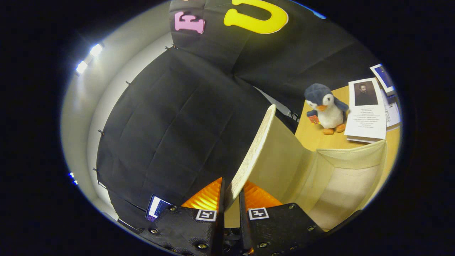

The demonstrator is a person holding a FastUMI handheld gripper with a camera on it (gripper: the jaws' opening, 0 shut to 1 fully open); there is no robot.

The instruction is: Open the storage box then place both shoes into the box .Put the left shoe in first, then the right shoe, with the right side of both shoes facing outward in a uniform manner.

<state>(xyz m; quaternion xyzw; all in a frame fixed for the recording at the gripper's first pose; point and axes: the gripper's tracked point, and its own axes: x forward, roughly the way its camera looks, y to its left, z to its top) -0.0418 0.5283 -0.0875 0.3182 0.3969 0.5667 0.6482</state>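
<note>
Black cloth (170,124) hangs across the left and far side of the scene as the booth's wall, with a pale wall and two bright lights (89,58) further left. Low down beside the cloth sits a small lit screen (156,207), too blurred to make out.

At the near centre, the hand-held gripper (230,193) is clenched on the lid (254,149) of the storage box (341,177): the two fingers sit close together, one on each side of the lid's woven edge, and both appear to press on it, though the contact itself is partly hidden by the fingers. The lid is a cream fabric flap raised to stand nearly upright, rising from between the fingers toward the far side.

Right of the lid the storage box lies open, its beige fabric walls and pale floor showing. How deep it goes is hard to judge at the curved edge of the view.

Beyond the box, on the wooden worktop (312,137), a plush penguin (326,108) stands upright. Just to its right lies a printed sheet with a portrait (366,110) on a stack of papers, and further right is a small framed picture (383,76).
</note>
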